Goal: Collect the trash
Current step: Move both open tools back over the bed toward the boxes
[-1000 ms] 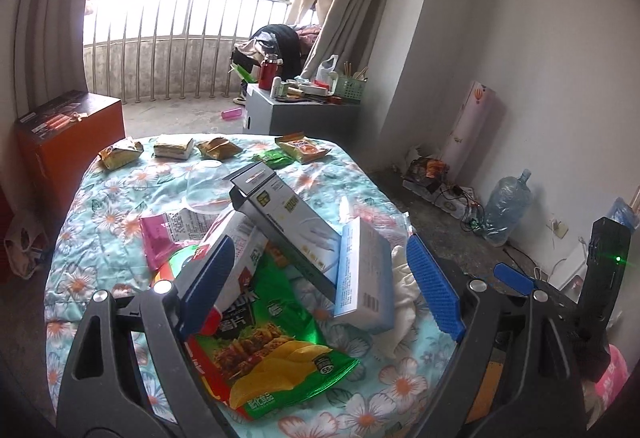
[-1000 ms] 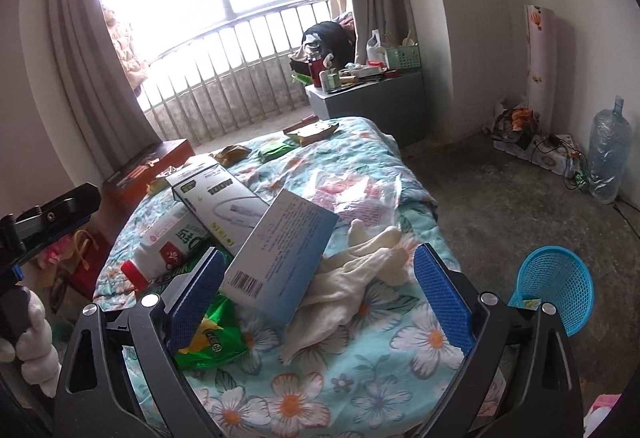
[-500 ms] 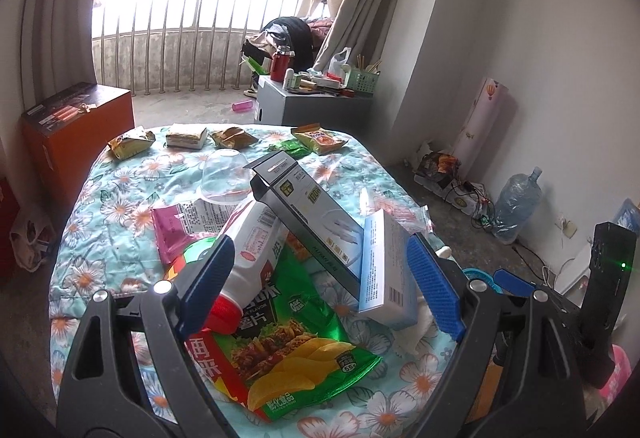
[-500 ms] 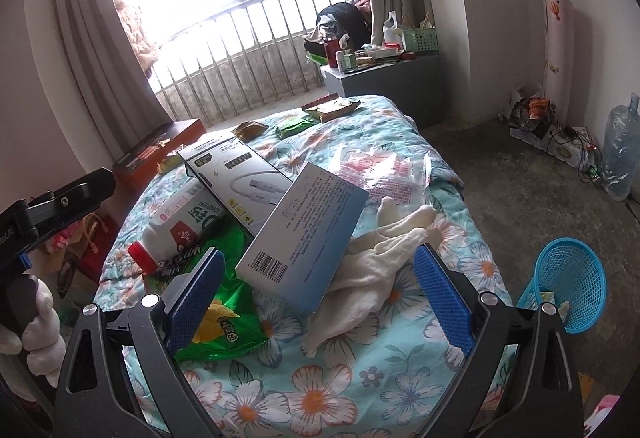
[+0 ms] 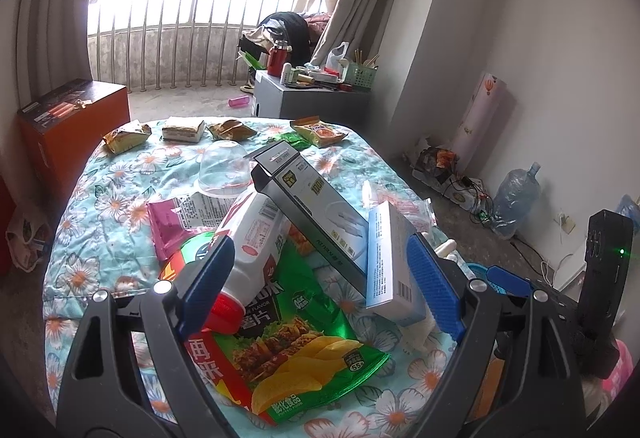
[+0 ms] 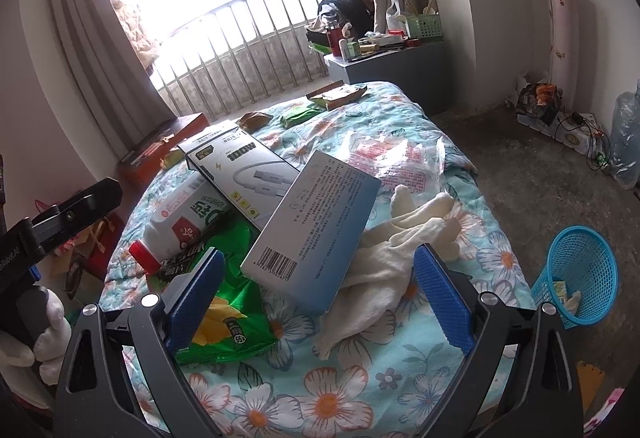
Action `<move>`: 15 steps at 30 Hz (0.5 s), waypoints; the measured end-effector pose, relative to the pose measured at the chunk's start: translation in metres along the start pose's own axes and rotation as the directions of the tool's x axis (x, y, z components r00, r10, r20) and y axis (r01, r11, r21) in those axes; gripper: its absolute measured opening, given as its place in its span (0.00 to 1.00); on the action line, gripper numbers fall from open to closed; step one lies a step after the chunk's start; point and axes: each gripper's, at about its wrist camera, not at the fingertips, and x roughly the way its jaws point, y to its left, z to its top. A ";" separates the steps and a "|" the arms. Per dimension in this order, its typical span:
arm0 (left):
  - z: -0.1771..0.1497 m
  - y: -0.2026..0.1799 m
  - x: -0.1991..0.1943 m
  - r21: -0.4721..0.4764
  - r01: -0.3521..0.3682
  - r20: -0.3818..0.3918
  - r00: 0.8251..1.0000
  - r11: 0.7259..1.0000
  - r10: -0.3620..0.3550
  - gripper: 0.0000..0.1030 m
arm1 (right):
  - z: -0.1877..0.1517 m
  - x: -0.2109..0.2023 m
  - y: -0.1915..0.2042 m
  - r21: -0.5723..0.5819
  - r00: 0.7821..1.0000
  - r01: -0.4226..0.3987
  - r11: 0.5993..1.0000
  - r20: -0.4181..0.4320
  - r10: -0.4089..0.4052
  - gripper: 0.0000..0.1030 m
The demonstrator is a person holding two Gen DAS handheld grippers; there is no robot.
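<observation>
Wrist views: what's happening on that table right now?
A person holds both grippers open over a trash pile on the floral-cloth table; nothing is gripped. The left gripper frames a white red-capped bottle and green chip bag. The right gripper frames a pale blue cardboard box resting on white cloth gloves. A blue mesh wastebasket stands on the floor beside the table.

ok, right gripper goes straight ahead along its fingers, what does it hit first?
Most likely the light blue box, which lies tilted over the pile, dead centre between the open jaws of the right gripper. The white cloth beside and under it is about as near; depth is hard to judge here.
</observation>
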 end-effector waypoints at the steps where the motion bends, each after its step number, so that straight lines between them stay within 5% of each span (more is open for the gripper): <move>1: 0.000 0.001 0.000 0.003 0.002 0.003 1.000 1.000 -0.002 0.81 | 0.001 0.000 0.001 0.001 1.000 -0.005 1.000 0.002 0.005 0.90; 9: -0.007 0.007 -0.001 0.019 0.008 0.018 1.000 1.000 -0.009 0.81 | 0.013 -0.008 -0.012 0.029 0.998 -0.035 0.999 0.049 0.034 0.90; 15: -0.015 0.013 -0.008 0.015 0.012 0.038 0.999 1.000 -0.012 0.81 | 0.018 -0.021 -0.073 0.143 0.998 0.011 0.990 0.067 -0.021 0.90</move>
